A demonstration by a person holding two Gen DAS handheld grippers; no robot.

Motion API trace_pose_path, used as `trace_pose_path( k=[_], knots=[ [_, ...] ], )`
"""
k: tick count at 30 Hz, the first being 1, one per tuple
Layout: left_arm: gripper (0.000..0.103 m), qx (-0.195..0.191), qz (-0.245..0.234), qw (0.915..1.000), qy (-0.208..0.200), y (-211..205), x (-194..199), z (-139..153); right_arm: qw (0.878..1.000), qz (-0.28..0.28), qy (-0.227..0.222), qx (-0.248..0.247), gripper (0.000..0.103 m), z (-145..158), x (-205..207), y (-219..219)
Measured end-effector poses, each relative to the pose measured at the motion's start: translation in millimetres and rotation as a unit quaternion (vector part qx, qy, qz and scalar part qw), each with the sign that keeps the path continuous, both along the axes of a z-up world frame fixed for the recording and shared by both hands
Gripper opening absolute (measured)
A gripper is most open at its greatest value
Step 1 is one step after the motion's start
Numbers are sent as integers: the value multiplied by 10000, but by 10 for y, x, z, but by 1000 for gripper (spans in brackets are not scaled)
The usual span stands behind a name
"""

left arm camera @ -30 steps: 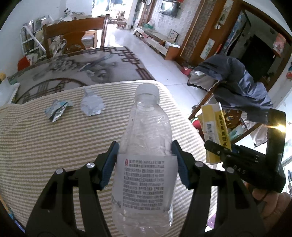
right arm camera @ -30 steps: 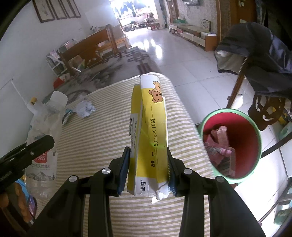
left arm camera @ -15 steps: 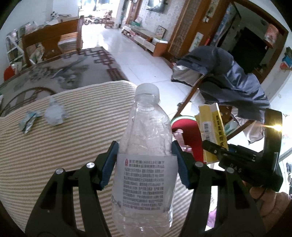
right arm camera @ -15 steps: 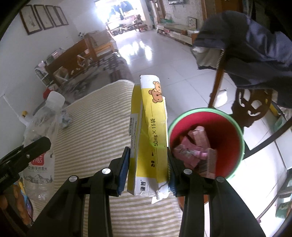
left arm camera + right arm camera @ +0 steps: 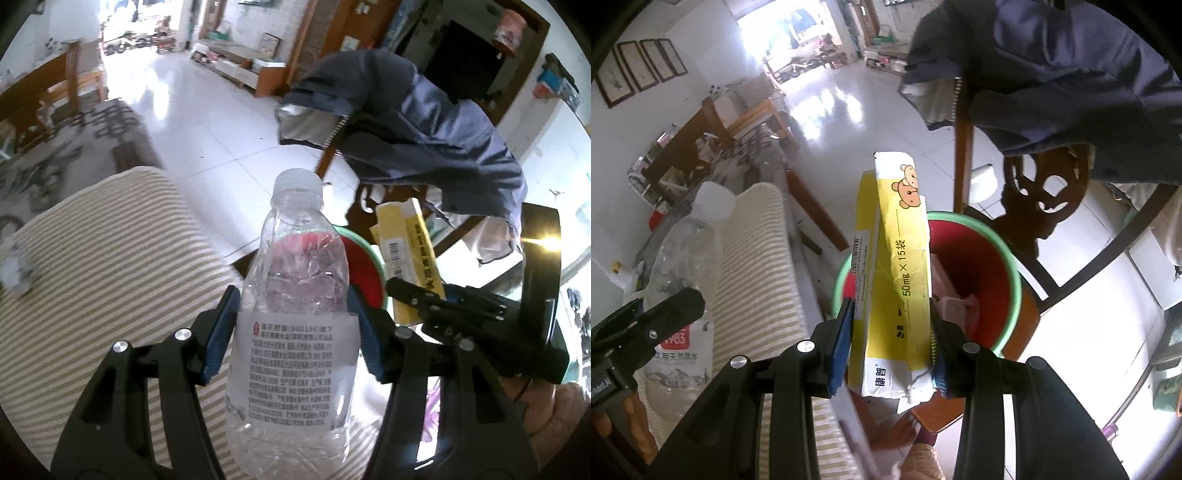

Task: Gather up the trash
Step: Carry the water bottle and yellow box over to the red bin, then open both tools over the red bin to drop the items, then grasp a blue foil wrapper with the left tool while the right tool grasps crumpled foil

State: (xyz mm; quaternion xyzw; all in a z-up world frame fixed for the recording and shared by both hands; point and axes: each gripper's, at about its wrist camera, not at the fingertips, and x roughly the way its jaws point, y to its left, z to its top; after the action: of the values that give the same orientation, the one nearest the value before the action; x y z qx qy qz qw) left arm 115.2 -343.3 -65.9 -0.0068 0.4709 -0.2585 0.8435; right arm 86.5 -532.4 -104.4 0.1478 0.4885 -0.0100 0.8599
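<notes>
My left gripper (image 5: 293, 328) is shut on an empty clear plastic bottle (image 5: 295, 314) with a white cap, held upright. Behind the bottle shows the red bin with a green rim (image 5: 364, 273). My right gripper (image 5: 892, 339) is shut on a yellow medicine box (image 5: 899, 273) with a bear print, standing above the red bin (image 5: 982, 280), which holds pink wrappers. The box (image 5: 410, 251) and right gripper (image 5: 410, 295) also show at the right of the left wrist view. The bottle (image 5: 679, 295) appears at the left of the right wrist view.
A striped tablecloth (image 5: 92, 288) covers the table, with crumpled trash (image 5: 16, 273) at its far left. A wooden chair (image 5: 1030, 206) draped with a dark jacket (image 5: 1052, 66) stands right behind the bin. Shiny tiled floor lies beyond.
Both grippers moved right, off the table toward the bin, each keeping its load. The bin now sits behind the bottle and under the box; the trash on the cloth slid to the left edge.
</notes>
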Motion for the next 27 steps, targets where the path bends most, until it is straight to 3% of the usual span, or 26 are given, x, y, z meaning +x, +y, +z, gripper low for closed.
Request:
trace_pose_path(
  k=[5, 6, 7, 8, 15, 21, 27],
  knots=[
    [60, 25, -211, 9998, 30, -304, 104, -76, 10000, 24, 8, -11, 40, -49, 104, -134],
    [66, 42, -239, 9997, 19, -349, 125, -88, 10000, 23, 12, -51, 44, -60, 132, -147],
    [82, 49, -241, 9997, -10, -378, 143, -89, 10000, 0, 5, -99, 52, -72, 152, -164],
    [88, 38, -211, 9997, -76, -401, 156, -84, 9999, -54, -30, -141, 56, -80, 166, -189],
    [88, 107, -22, 9999, -55, -254, 185, -83, 9997, -257, -17, 16, 61, -117, 213, -279],
    [88, 238, 771, 9967, -128, 433, 42, -34, 9993, 159, -54, 333, 62, 34, 366, 136],
    [88, 425, 1837, 9819, -186, 1452, -161, -22, 9922, 1099, -134, 571, 66, 204, 642, 1164]
  ],
)
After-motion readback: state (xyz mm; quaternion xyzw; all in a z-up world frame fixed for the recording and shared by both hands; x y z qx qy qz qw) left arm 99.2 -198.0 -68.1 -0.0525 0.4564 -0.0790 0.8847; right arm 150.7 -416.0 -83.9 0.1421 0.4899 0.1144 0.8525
